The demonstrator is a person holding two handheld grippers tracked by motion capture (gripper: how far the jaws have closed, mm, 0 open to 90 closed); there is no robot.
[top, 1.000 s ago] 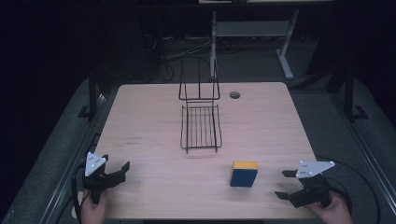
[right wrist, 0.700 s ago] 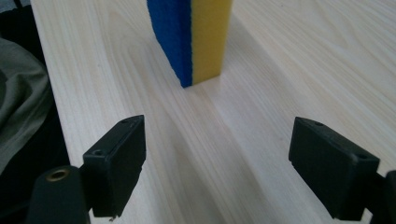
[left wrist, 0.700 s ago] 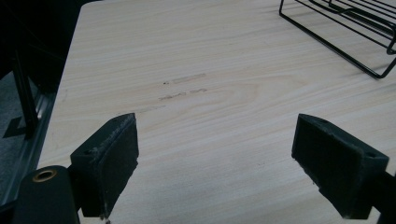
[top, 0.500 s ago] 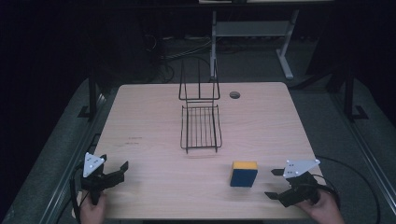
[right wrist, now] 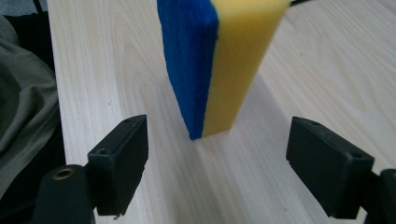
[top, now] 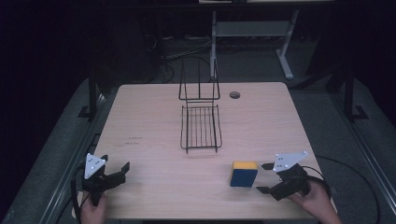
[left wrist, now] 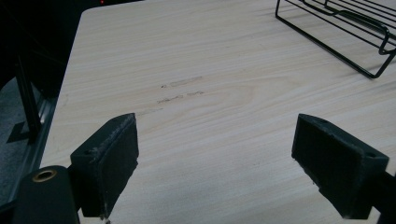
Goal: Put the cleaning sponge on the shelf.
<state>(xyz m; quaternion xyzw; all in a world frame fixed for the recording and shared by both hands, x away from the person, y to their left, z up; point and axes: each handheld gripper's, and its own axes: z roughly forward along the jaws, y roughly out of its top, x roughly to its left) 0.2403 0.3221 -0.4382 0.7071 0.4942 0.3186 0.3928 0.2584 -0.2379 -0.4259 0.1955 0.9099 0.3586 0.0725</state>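
A blue and yellow sponge [top: 243,173] stands on edge on the wooden table [top: 154,116] near the front right. Close up in the right gripper view, the sponge [right wrist: 219,60] rises just beyond the two black jaws. My right gripper [top: 264,178] is open, just right of the sponge, jaws pointing at it without touching. A black wire rack [top: 201,123] sits at the table's middle, its upright back toward the far side. My left gripper [top: 122,170] is open near the front left corner, nothing between its pads [left wrist: 107,163].
A corner of the wire rack [left wrist: 345,32] lies ahead and right of the left gripper. A small dark round hole [top: 234,94] marks the table's far side. Beyond the table stand dark floor, cables and a grey metal frame [top: 252,32].
My right gripper has moved left, toward the sponge, and now sits close beside it. The left gripper has barely shifted.
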